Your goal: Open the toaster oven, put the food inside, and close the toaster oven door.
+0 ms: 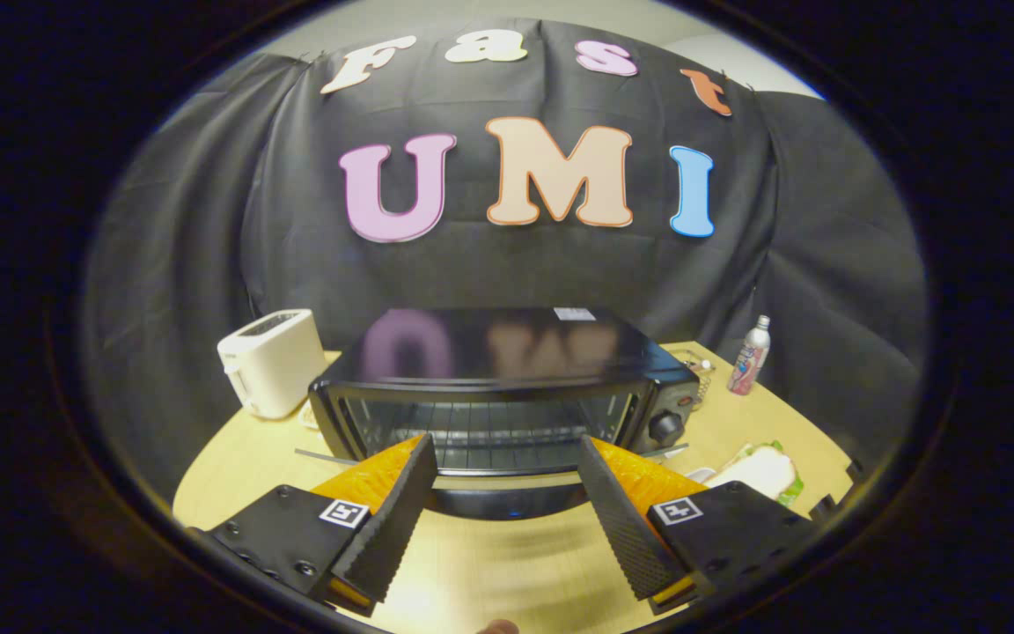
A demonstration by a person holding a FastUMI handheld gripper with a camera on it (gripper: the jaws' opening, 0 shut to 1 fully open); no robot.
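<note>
Gripper (503, 475): fingers spread apart, holding nothing, aimed at 12 o'clock. Just ahead, the toaster oven (507, 387) stands on the wooden table (489, 572) with its door (498, 495) apparently lowered, rack exposed; judged ready for loading. Food, a sandwich (758, 471), lies at 2 o'clock, beside the right finger, within reach. White toaster (271, 359) at 10 o'clock. Bottle (751, 357) further at 2 o'clock; label unreadable.

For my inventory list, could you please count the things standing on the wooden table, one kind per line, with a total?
Appliances: 2, black toaster oven, door open, and white slot toaster
Bottles: 1, slim silver bottle
Food: 1, sandwich with green leaves
Total: 4
The gripper is open, fingers toward the oven.
</note>
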